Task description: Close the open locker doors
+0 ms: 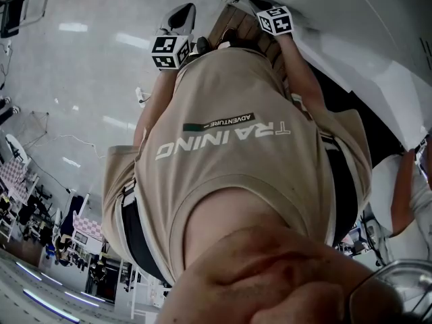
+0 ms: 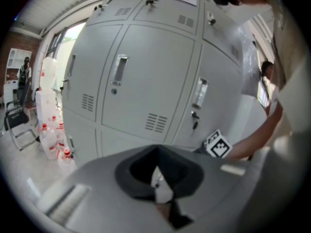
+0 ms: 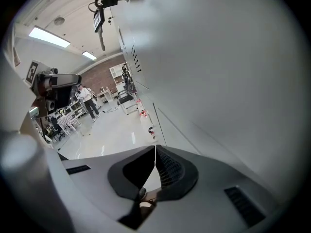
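Head view: the camera looks down the person's beige shirt (image 1: 229,154). Both grippers are held out ahead, the left gripper (image 1: 177,29) over open floor and the right gripper (image 1: 268,9) by a pale locker door (image 1: 364,39).
Locker door: it fills the right gripper view, slanting away. A key (image 3: 101,16) hangs from its lock near the top. A dark gap under it in the head view suggests it stands ajar.
Right gripper: its jaws are pressed together with nothing between them. It sits close to the door's flat face, probably so the blunt tips can push. Whether it touches the door cannot be told.
Left gripper: its jaws are together and empty. It points at the grey locker bank (image 2: 146,76), where the doors in view sit flush.
Arm pose: the right forearm (image 1: 297,73) reaches further forward, and the left looks idle.
Progress: this door is judged not yet shut.
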`<state>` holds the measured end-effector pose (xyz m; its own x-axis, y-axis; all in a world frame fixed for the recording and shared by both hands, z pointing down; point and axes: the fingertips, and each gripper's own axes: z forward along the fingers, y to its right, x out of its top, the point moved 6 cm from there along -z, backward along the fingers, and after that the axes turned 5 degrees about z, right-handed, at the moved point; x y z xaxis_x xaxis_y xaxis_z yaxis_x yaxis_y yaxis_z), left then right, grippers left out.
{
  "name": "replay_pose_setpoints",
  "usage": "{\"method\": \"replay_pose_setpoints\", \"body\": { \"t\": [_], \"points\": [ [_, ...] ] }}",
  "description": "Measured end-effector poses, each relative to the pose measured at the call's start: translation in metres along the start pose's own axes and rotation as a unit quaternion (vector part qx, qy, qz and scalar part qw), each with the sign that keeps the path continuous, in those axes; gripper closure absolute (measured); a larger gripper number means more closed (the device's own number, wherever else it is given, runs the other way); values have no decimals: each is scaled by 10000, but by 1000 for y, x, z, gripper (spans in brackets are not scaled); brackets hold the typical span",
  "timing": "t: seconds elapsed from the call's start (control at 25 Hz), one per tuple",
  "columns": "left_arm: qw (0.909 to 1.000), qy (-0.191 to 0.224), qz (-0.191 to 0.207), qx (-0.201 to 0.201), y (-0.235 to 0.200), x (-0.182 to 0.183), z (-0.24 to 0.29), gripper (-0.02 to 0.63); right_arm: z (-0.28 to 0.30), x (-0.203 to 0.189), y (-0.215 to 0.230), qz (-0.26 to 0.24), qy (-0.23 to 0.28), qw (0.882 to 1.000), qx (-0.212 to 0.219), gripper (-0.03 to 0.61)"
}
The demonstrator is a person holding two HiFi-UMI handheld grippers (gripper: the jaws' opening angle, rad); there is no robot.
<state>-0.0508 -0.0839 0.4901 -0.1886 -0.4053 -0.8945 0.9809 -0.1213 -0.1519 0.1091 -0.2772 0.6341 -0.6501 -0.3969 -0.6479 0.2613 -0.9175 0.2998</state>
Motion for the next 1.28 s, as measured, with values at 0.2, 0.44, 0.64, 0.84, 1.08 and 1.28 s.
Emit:
{"method": "replay_pose_setpoints", "body": {
  "t": [0.2,0.44,0.64,0.84,1.08,1.28],
  "points": [
    [10000,45,-1,-23,-7,5,-10,614,-2,12,-6,46,56,10000,-68,563],
    [9999,41,45,-102,-10,-1,-19,614,-11,9,-17,38,215,9997,-116,563],
    [9990,105,196,-397,-9,4,-21,614,-31,9,-35,130,457,9984,-315,563],
    [9963,50,336,-787,-3,3,-22,614,-49,2,-63,196,453,9974,-526,563],
    [9902,-20,495,-1304,10,-1,-22,614,-71,-7,-94,361,687,9943,-725,563],
    [9842,-57,610,-1664,12,-14,-23,614,-96,-6,-125,381,1006,9891,-1005,563]
  ]
}}
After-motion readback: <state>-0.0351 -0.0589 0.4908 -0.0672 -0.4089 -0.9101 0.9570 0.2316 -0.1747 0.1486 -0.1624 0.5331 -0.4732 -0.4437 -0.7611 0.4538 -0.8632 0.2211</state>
